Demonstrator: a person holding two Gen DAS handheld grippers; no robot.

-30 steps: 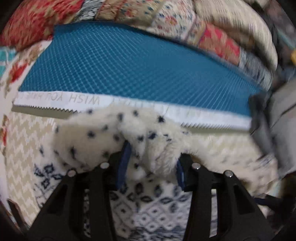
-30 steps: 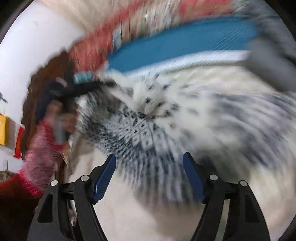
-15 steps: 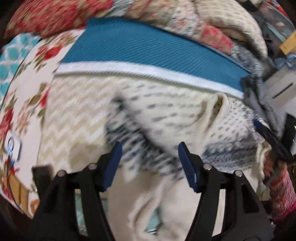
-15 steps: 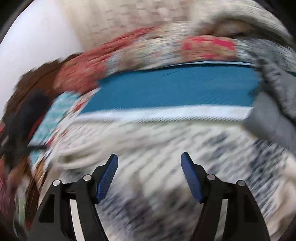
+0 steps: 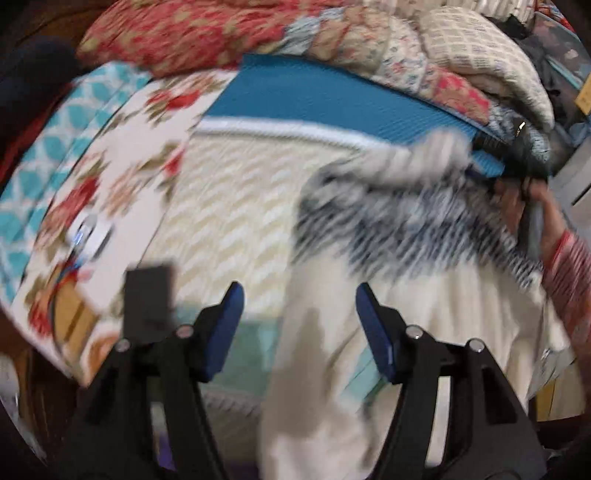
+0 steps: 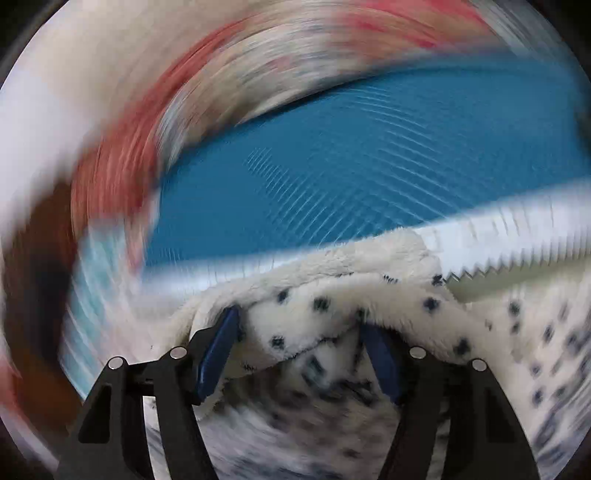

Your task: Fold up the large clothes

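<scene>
The garment is a cream fleece with dark spots and a navy patterned band [image 5: 406, 221]. It lies on the bed to the right in the left wrist view, blurred by motion. My left gripper [image 5: 299, 325] is open and empty, held back from the garment's plain cream lower part [image 5: 325, 332]. My right gripper [image 5: 517, 162] shows there at the garment's far right edge. In the right wrist view the right gripper [image 6: 299, 350] has its jaws wide, and a fold of the spotted fleece [image 6: 314, 317] bunches between them.
A blue mat with a white zigzag edge [image 6: 332, 177] lies behind the garment; it also shows in the left wrist view [image 5: 332, 107]. Quilts and pillows [image 5: 221, 33] pile at the back. A floral sheet [image 5: 122, 177] covers the bed's left side.
My left gripper let go of the fleece, opened and pulled back. My right gripper swung forward to the garment's upper edge, and fleece now sits between its jaws.
</scene>
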